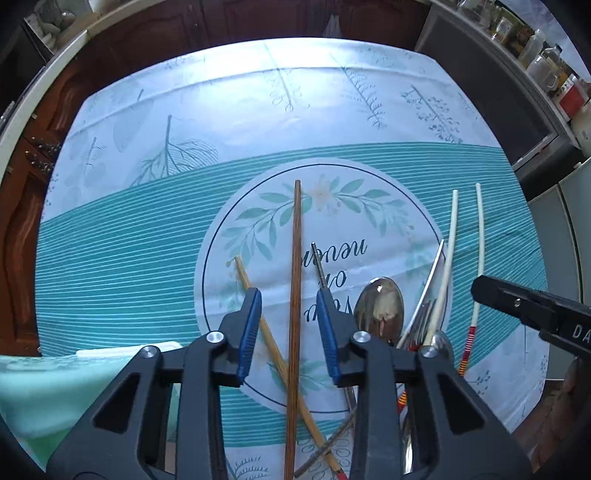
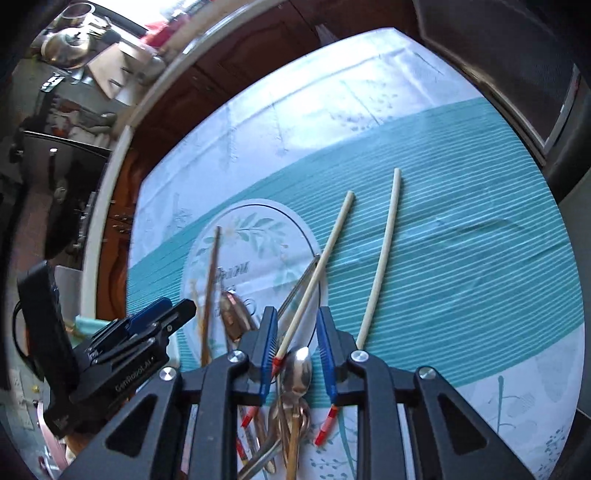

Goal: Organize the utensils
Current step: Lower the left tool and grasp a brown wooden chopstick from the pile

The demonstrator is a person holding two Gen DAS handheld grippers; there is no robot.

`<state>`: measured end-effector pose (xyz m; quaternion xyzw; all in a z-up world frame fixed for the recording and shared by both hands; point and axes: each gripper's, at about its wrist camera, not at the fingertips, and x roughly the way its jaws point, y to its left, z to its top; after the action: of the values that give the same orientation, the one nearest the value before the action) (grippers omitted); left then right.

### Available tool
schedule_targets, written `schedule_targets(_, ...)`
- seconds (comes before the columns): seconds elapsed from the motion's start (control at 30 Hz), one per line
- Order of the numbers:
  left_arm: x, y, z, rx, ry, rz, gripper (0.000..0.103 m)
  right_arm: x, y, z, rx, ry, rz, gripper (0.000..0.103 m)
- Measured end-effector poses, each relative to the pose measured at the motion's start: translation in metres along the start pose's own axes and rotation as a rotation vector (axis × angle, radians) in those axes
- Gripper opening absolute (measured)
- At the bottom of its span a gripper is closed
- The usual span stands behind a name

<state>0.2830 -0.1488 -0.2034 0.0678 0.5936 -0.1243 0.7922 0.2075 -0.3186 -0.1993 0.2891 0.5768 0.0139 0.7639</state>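
Note:
Utensils lie jumbled on a teal-and-white tablecloth [image 1: 147, 258]. My left gripper [image 1: 289, 299] is open above a dark brown chopstick [image 1: 295, 280] that runs between its jaws. A pale bamboo chopstick [image 1: 258, 314] and a thin metal chopstick [image 1: 321, 275] cross beside it. A steel spoon [image 1: 380, 306] lies to the right. My right gripper [image 2: 298, 325] is open over a small spoon [image 2: 297, 369] and an ivory chopstick [image 2: 317, 273] with a red end. A second ivory chopstick [image 2: 382, 258] lies just right of it. The left gripper [image 2: 162, 314] shows at left there.
A fork [image 1: 424, 314] lies in the pile. A mint green cloth [image 1: 48, 391] lies at the table's near left. Dark wooden cabinets [image 1: 258, 18] stand behind the table. Jars [image 1: 546, 62] line a shelf at the far right. The right gripper's finger [image 1: 517, 306] shows at right.

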Motion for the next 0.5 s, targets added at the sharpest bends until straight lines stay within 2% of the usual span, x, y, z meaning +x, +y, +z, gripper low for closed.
schedule_targets(0.1,0.008,0.001,0.004,0.0,0.014,-0.008,0.024,0.012,0.001,0.004,0.017,0.034,-0.023,0.021)
schedule_targets(0.17,0.014,0.002,0.007,-0.002,0.022,-0.011,0.023,0.019,0.001,0.006,0.03,0.052,-0.036,0.015)
schedule_targets(0.5,0.02,0.005,0.014,-0.011,0.037,-0.014,0.022,0.044,0.008,0.02,0.038,0.086,-0.144,0.014)
